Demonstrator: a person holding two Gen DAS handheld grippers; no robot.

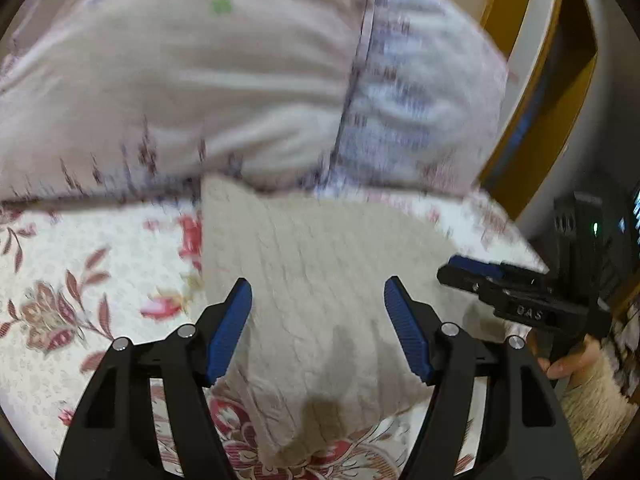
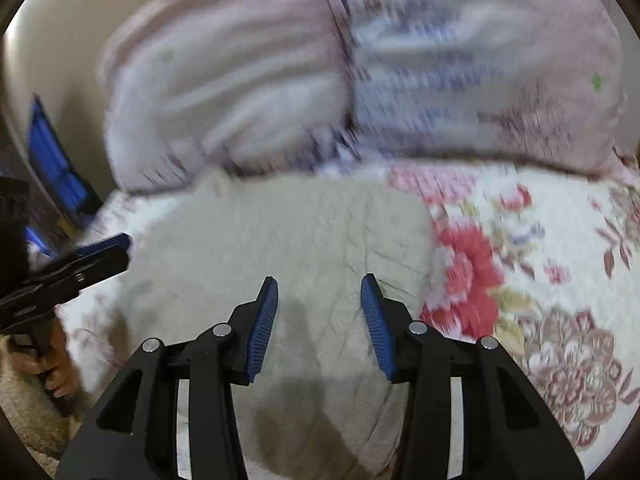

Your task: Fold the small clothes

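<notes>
A: What fills most of both views?

B: A floral bedspread (image 1: 72, 280), white with red and brown flowers, runs across the lower half of each frame. Across the upper half lie two pillows: a pale pink one (image 1: 180, 92) to the left in the left wrist view, and a white one with a blurred bluish print (image 1: 420, 92) just beside it on the right, the two touching along a seam. Both views are blurred.

A: And the garment?

B: A small beige ribbed garment (image 1: 320, 280) lies flat on the bedspread at the centre of the frame, its far edge up against the pillows. In the right wrist view the same cloth (image 2: 280, 232) takes up the centre and lower middle.

A: The grippers?

B: The left gripper (image 1: 318, 328) hangs over the garment with its blue pads (image 1: 228, 332) spread apart and nothing pinched. The right gripper (image 2: 319, 324) also hangs over the cloth, jaws parted more narrowly, gripping nothing.

A: Anything smaller?

B: At the lower right edge of the left view, a hand (image 1: 568, 364) grips the other gripper's handle.
</notes>
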